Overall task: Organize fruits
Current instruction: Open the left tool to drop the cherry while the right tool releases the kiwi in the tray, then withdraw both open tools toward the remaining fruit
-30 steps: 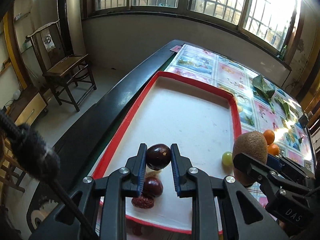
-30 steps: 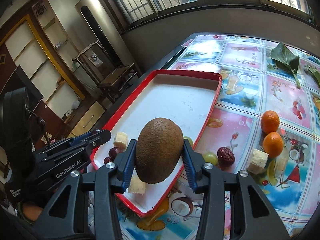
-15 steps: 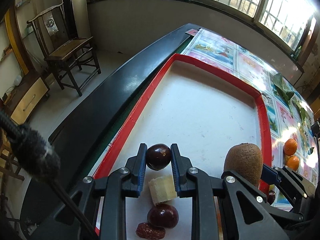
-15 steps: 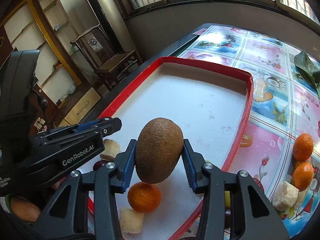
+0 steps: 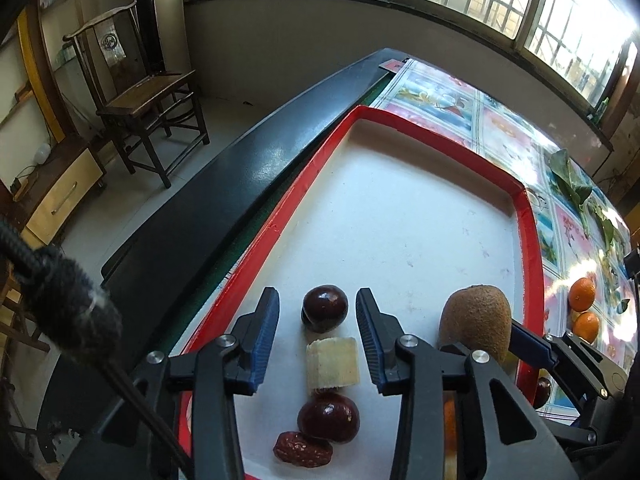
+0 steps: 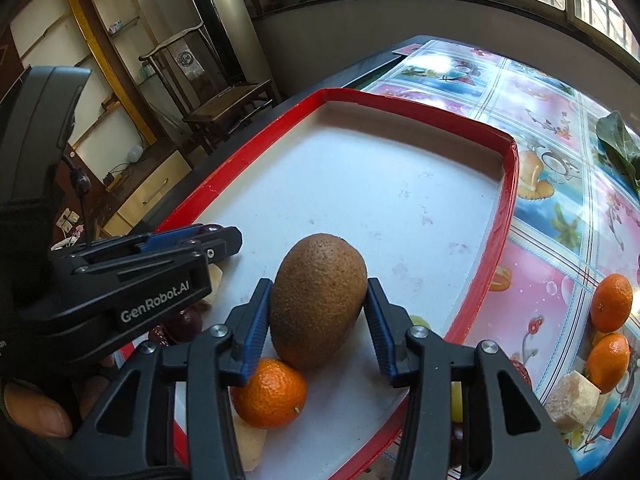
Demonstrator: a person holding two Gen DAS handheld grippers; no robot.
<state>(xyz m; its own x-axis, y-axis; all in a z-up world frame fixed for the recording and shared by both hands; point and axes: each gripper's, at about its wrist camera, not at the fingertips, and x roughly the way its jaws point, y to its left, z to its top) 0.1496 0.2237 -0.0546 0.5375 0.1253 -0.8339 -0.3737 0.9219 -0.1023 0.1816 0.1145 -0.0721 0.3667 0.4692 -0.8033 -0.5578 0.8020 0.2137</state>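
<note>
The brown, rough-skinned kiwi (image 6: 318, 300) stands upright on the white floor of the red-rimmed tray (image 6: 506, 216), the right tool (image 6: 320, 308) clamped on its sides. The left tool (image 5: 316, 320) is spread apart around a dark, glossy plum (image 5: 325, 307) lying on the tray. Just behind the plum sits a pale fruit chunk (image 5: 333, 364); an orange (image 6: 269, 394) touches the kiwi's base. Two more oranges (image 6: 611, 302) lie on the desk (image 6: 560, 216).

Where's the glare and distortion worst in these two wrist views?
Left wrist view: the windows blow out top right, glare washes the tablecloth beside the oranges, and the straight tray rim bows. Right wrist view: light is more even, with a bright patch on the far tablecloth; the kiwi stays sharp, and the corners go dark.
</note>
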